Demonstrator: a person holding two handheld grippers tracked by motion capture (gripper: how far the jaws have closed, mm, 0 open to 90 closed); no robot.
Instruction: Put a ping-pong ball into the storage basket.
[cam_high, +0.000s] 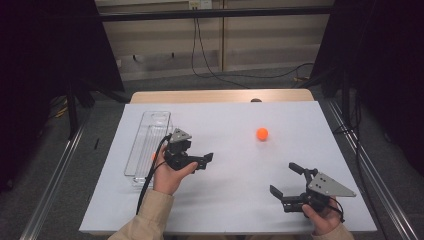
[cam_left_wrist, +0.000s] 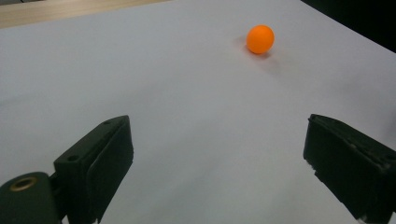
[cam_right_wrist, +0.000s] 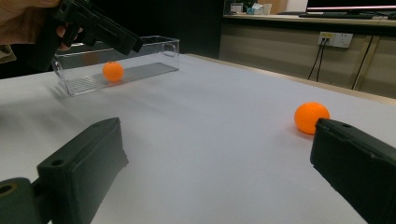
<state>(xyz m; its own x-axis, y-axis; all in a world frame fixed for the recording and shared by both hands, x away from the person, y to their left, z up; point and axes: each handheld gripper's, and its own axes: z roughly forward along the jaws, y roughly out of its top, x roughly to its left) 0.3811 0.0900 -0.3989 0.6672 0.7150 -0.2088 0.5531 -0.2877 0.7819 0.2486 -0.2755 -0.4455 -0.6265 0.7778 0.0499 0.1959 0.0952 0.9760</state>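
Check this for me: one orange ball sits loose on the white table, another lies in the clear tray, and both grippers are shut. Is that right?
Not quite. Both the left gripper and the right gripper are open and empty, as each gripper view shows. The loose orange ball on the white table and the second ball in the clear tray are right.

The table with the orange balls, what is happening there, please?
A person holds a two-jaw gripper in each hand over a white table. One orange ball already lies inside the clear tray at the left. A second orange ball sits loose on the table, away from both grippers. The left gripper is beside the tray, open and empty, pointing toward that loose ball. The right gripper is near the table's front edge, also open and empty.
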